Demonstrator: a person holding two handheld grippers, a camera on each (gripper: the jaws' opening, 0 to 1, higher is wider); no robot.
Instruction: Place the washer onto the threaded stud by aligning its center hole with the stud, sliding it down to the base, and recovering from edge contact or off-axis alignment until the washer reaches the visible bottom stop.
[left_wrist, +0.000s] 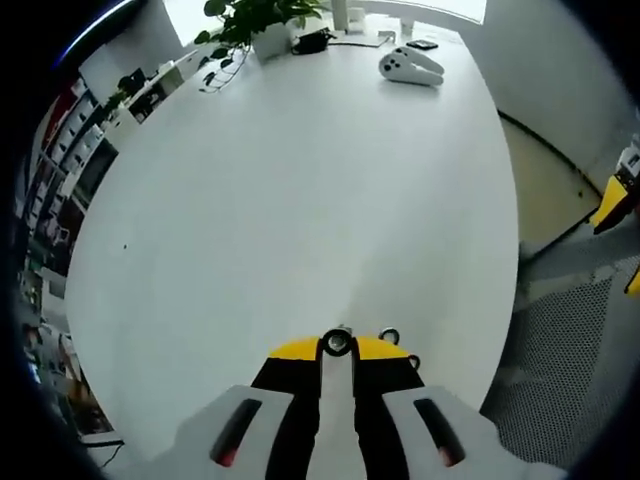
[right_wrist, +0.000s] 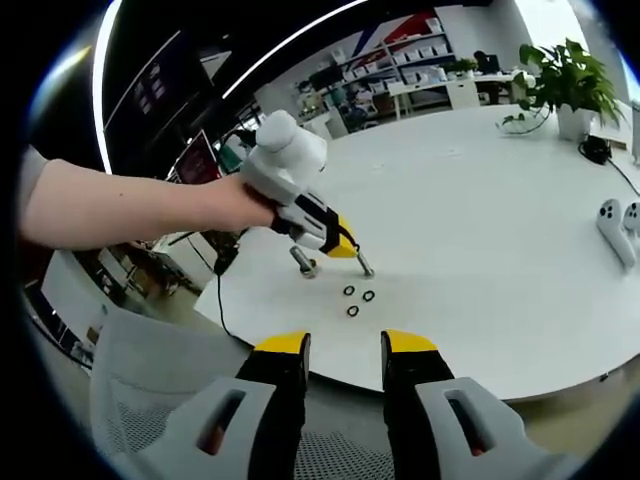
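- While my left gripper (left_wrist: 338, 347) clamps the stud (left_wrist: 337, 344) at lower centre, bare table (left_wrist: 300, 200) stretches above.
- My right gripper (right_wrist: 345, 345) hangs released off the table's near edge, three washers (right_wrist: 360, 299) just beyond.

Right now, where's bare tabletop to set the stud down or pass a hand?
Free: the broad middle of the white table, between the washers and the controllers. Crowded: the near edge around the left gripper, stud and washers; the far end by the plant.

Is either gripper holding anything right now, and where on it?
The left gripper is shut on the threaded stud, clamping its shaft, its end poking out between the tips. The right gripper is open, holding nothing.
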